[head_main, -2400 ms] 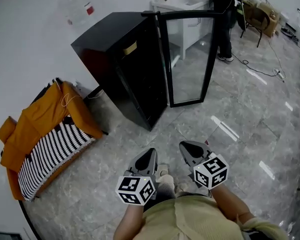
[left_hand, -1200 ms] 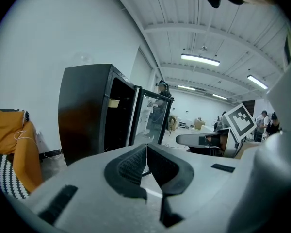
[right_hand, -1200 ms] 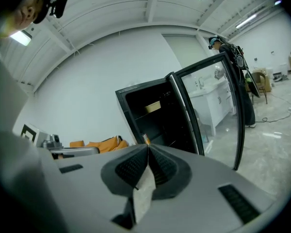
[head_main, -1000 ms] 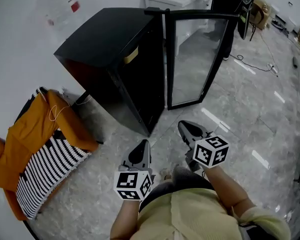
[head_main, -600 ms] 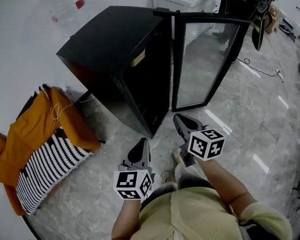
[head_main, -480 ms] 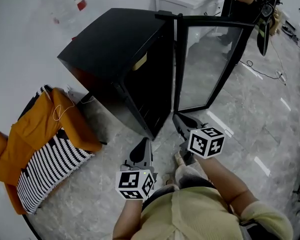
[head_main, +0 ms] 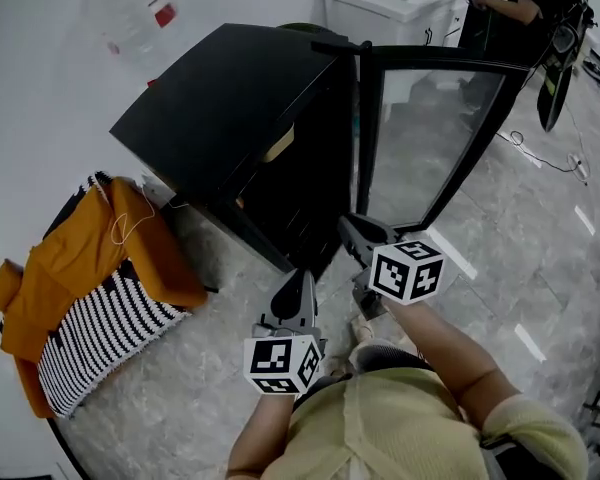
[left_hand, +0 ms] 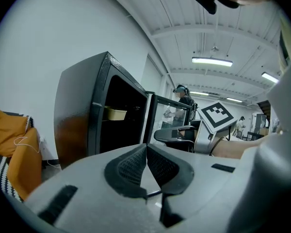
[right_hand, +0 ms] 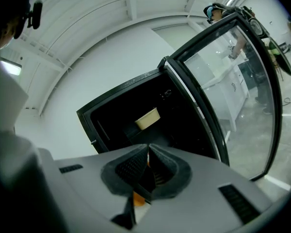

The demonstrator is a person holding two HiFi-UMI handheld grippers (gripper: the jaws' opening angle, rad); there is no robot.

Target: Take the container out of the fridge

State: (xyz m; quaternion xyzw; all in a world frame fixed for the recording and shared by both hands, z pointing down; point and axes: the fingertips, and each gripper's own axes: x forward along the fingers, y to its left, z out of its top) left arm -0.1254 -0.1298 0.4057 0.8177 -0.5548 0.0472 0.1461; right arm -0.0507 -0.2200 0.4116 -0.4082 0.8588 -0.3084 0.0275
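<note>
The container [right_hand: 148, 119] sits inside the fridge, a pale beige tub on an upper shelf, high in the dark interior, and nothing is touching it. The fridge [head_main: 230, 98] is a black cabinet against the white wall. Its glass door [head_main: 430, 138] is wide open, swung out to the right in the head view, so the shelves are in plain sight from both gripper views.

Out in front of that opening are the two tools, both well apart from the container. The right gripper [head_main: 352, 228] is the further forward of the pair, its tips near the bottom front corner of the cabinet, just beside the foot of the door. Its jaws are clenched, ribbed pads pressed tip to tip with nothing gripped. A small orange patch shows low down behind those pads, but what it is I can't say from here. The left gripper [head_main: 305, 278] hangs lower in the head view, closer to the person's body. Its jaws are closed tight on themselves too, and it carries nothing.

Further out, to the left of the fridge, an orange cloth [head_main: 55, 268] is draped over a black-and-white striped fabric [head_main: 95, 333] by the wall. Beyond the door, another person [head_main: 530, 8] stands at a white counter [head_main: 390, 3]. Underfoot is the grey marbled floor [head_main: 540, 258].
</note>
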